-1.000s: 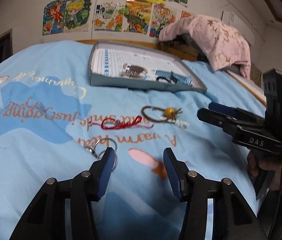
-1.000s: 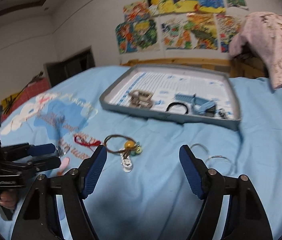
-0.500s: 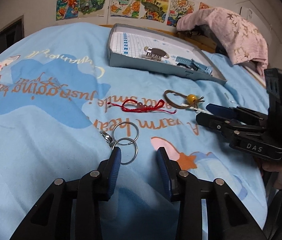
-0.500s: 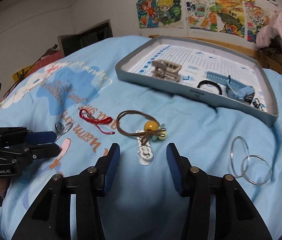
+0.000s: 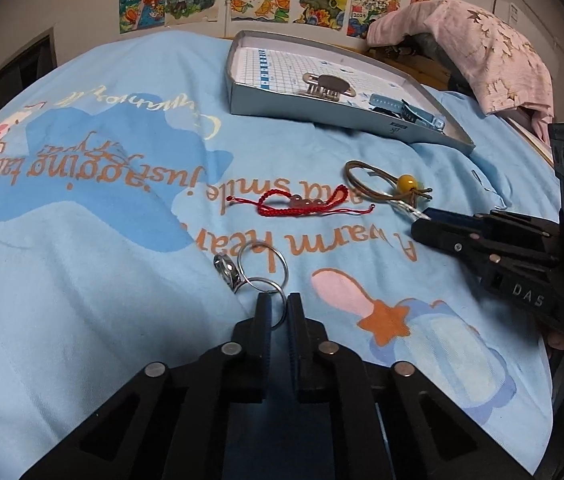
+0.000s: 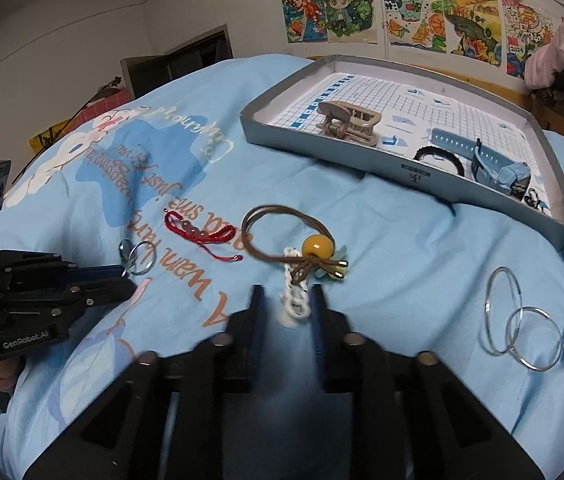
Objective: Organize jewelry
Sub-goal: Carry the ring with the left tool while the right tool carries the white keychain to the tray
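Left gripper point(image 5: 277, 312) clamped on linked silver rings point(image 5: 259, 276), right gripper point(image 6: 286, 304) nearly closed around white chain point(image 6: 296, 296) of brown hair tie point(image 6: 282, 236) mid-bedsheet point(image 6: 402, 248); grey tray point(image 6: 322, 150) at far edge holds claw clip point(image 6: 348, 122), black band point(image 6: 438, 158), blue strap point(image 6: 486, 160).

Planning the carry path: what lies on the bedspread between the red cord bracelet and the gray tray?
Nothing: between the red cord bracelet and the gray tray only bare blue bedspread shows, in both wrist views.

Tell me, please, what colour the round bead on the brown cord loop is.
Mustard yellow; the bead shows best in the right wrist view.
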Available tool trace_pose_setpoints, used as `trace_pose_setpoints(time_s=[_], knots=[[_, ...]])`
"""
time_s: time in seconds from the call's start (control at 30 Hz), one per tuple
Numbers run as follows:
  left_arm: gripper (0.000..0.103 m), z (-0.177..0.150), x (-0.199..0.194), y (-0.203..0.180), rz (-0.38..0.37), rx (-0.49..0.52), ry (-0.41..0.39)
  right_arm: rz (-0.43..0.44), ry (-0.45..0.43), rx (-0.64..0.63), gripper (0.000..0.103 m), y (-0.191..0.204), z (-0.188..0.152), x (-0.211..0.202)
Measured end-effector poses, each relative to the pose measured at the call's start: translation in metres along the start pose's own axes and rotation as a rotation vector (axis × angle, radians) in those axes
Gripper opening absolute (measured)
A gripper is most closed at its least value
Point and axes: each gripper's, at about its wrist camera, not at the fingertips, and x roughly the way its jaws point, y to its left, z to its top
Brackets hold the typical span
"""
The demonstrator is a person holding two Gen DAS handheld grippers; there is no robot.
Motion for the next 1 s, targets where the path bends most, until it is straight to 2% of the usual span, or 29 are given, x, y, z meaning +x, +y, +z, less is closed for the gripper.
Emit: trace_pose_setpoints(time_s=[0.17,0.33,0.57,0.77,0.9,1.0], knots=[[0.004,0.003,-0.009,-0.007,-0.022,0.03,0.001,0.018,0.013,-0.009,0.014,0.007,-0.003,-0.003],[0.004,0.009,-0.024,-0.022,-0.048,0.098,-0.009,0.069,0.016,0.051,0.014,0.006,-0.01,-0.017],[0.004,0.025,-0.046,-0.038,-0.076,0.187,-0.044,0.065,-0.071,0.074,0.014,0.008,-0.009,-0.048],[0.004,0.066,-0.046,-0.05,-0.087,0.215,-0.081,0.039,-0.17,0.121,0.014,-0.008,-0.002,-0.064],[0.004,0.108,-0.03,-0.064,-0.078,0.257,-0.11,-0.026,-0.264,0.126,0.014,-0.026,0.015,-0.072],[0.004,0.139,-0.017,-0.066,-0.102,0.24,-0.133,-0.074,-0.308,0.102,0.014,-0.041,0.034,-0.063]])
